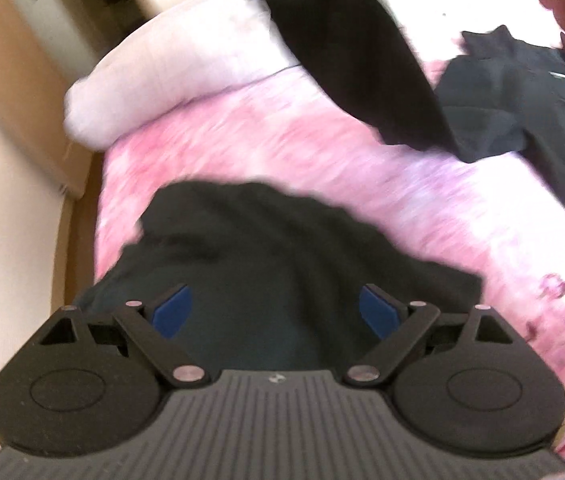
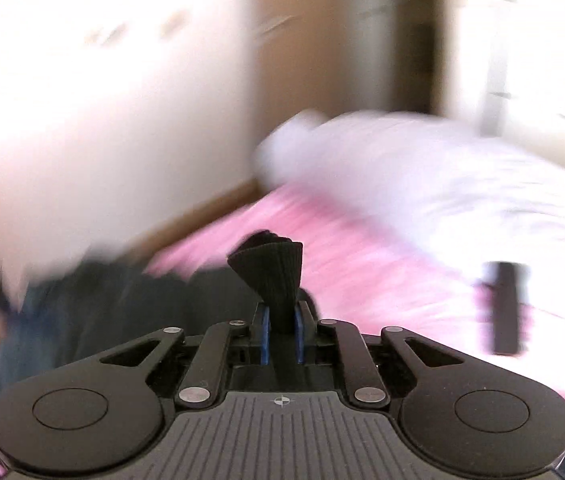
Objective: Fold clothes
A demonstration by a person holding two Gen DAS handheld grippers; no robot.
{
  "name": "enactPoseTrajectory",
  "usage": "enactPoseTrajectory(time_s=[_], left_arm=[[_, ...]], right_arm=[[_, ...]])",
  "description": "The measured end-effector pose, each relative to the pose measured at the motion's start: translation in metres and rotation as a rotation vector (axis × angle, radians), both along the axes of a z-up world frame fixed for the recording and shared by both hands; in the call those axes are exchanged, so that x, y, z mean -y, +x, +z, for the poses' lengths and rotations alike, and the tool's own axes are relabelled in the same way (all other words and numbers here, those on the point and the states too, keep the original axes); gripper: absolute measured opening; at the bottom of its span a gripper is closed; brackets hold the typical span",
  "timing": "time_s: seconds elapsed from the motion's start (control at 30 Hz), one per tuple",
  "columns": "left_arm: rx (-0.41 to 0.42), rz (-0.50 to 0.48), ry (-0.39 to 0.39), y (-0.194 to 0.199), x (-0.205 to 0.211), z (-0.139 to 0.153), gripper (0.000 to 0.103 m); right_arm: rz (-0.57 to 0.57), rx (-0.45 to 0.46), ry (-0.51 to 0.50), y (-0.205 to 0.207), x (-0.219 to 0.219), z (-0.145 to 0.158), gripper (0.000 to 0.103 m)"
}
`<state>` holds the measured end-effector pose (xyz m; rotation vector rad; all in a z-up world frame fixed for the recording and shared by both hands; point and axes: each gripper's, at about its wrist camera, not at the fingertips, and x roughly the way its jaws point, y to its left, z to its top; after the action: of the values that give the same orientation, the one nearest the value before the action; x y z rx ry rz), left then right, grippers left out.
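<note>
A dark garment point(image 1: 266, 248) lies on the pink bedspread point(image 1: 282, 144) right under my left gripper point(image 1: 278, 308), which is open and empty above it. My right gripper point(image 2: 281, 316) is shut on a ribbed black cuff or hem point(image 2: 270, 268) that fans out above the blue pads. In the left wrist view a long black piece of cloth point(image 1: 346, 48) hangs down from the top. More dark clothes point(image 1: 522, 92) lie in a heap at the right. The right wrist view is blurred by motion.
A white pillow point(image 1: 170, 68) lies at the head of the bed, also seen in the right wrist view point(image 2: 422, 168). A wooden wardrobe point(image 1: 6, 80) stands at the left. A dark flat object point(image 2: 506, 304) lies on the bed at the right.
</note>
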<state>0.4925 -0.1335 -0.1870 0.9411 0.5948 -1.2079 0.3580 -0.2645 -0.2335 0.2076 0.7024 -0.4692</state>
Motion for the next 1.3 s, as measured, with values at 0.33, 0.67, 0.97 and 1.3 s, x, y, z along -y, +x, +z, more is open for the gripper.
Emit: enactPoseTrajectory(time_s=[0.33, 0.67, 0.97, 1.3], left_arm=[[0.022, -0.221, -0.029, -0.141, 0.1, 0.001, 0.089], [0.025, -0.257, 0.1, -0.265, 0.167, -0.044, 0.089], [0.226, -0.467, 0.105, -0.289, 0.235, -0.087, 0.089], [0.143, -0.451, 0.149, -0.26, 0.299, -0.118, 0.062]], right_arm=[[-0.78, 0.199, 0.117, -0.304, 0.156, -0.006, 0.001], [-0.885, 0.192, 0.432, -0.434, 0.222, -0.093, 0.001], [-0.662, 0.183, 0.526, -0.403, 0.243, -0.113, 0.071], [-0.913, 0.34, 0.76, -0.383, 0.305, -0.157, 0.005]])
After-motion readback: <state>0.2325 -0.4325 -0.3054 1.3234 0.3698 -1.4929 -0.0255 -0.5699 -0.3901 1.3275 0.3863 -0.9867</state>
